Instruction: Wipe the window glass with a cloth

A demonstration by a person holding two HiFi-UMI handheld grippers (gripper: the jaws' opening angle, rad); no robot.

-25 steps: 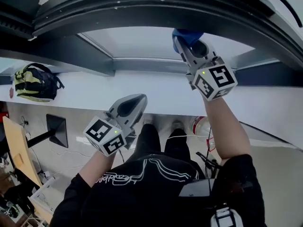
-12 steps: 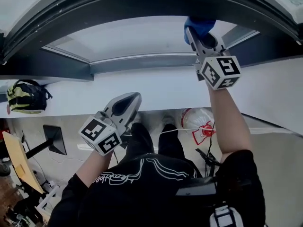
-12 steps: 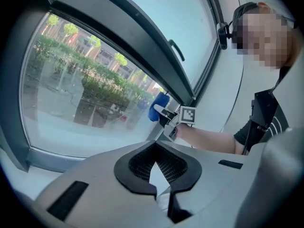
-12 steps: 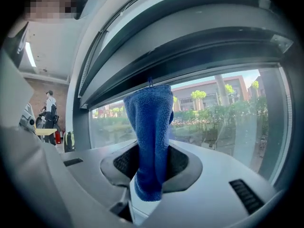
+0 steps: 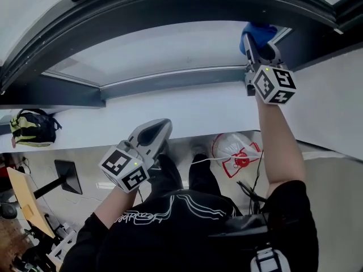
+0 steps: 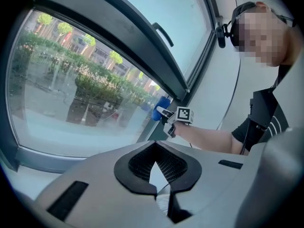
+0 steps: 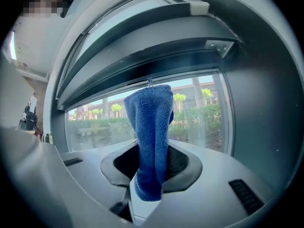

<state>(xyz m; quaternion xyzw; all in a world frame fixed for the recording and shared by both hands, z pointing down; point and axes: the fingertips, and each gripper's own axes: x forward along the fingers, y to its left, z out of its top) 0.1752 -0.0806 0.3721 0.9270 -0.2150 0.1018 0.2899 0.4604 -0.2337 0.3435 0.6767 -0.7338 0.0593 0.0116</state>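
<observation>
The window glass (image 5: 164, 52) arches across the top of the head view inside a dark frame (image 5: 170, 4). My right gripper (image 5: 253, 41) is raised to the pane's right end, shut on a blue cloth (image 5: 258, 33) that presses against the glass. In the right gripper view the blue cloth (image 7: 152, 127) stands up from between the jaws of the right gripper (image 7: 151, 170), with the glass (image 7: 199, 113) right behind it. My left gripper (image 5: 161, 126) hangs lower, below the sill, shut with nothing in it. From the left gripper (image 6: 156, 167) I see the cloth (image 6: 161, 109) at the pane's corner.
A white sill (image 5: 187, 109) runs under the window. A yellow-black backpack (image 5: 31, 128) lies on its left end. A red-and-white bag (image 5: 235, 152), a black stand (image 5: 69, 174) and a wooden board (image 5: 25, 200) are on the floor below. A window handle (image 6: 163, 33) sticks out from the frame.
My right gripper has slid the cloth to the right along the glass, towards the frame's right corner. The left gripper has stayed low near the sill.
</observation>
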